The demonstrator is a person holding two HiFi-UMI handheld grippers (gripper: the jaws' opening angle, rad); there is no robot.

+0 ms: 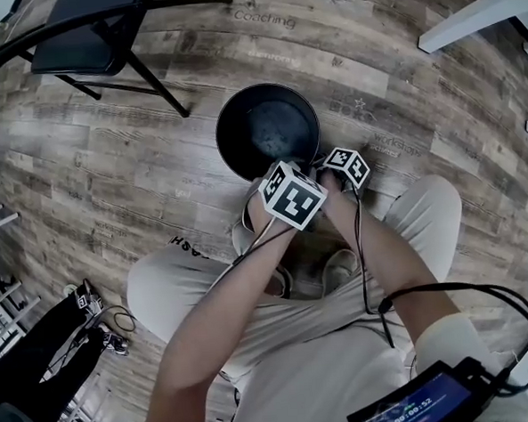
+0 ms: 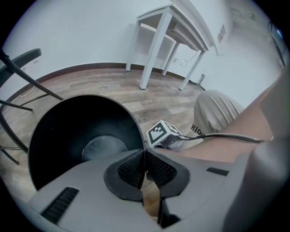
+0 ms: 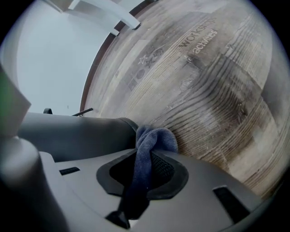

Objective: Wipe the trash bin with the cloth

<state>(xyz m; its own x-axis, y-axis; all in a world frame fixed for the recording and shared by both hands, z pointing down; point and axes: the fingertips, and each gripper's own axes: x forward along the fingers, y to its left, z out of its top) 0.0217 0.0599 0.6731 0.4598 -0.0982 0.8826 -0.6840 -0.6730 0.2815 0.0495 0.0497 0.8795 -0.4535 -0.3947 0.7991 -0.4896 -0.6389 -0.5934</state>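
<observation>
Cloth (image 3: pixel 152 139) pinched in right claw (image 3: pixel 153 156), hidden overhead

Pale beige trousers (image 1: pixel 175 287), thin black cable (image 1: pixel 362 244) by the right arm, white cube (image 1: pixel 292 197) with black squares, grey left claw (image 2: pixel 145 152), black bumpy pads (image 2: pixel 130 168).

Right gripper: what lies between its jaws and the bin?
The blue cloth, clamped in the right gripper and bunched beside the bin. The right gripper view shows it; whether they touch is unclear.
</observation>
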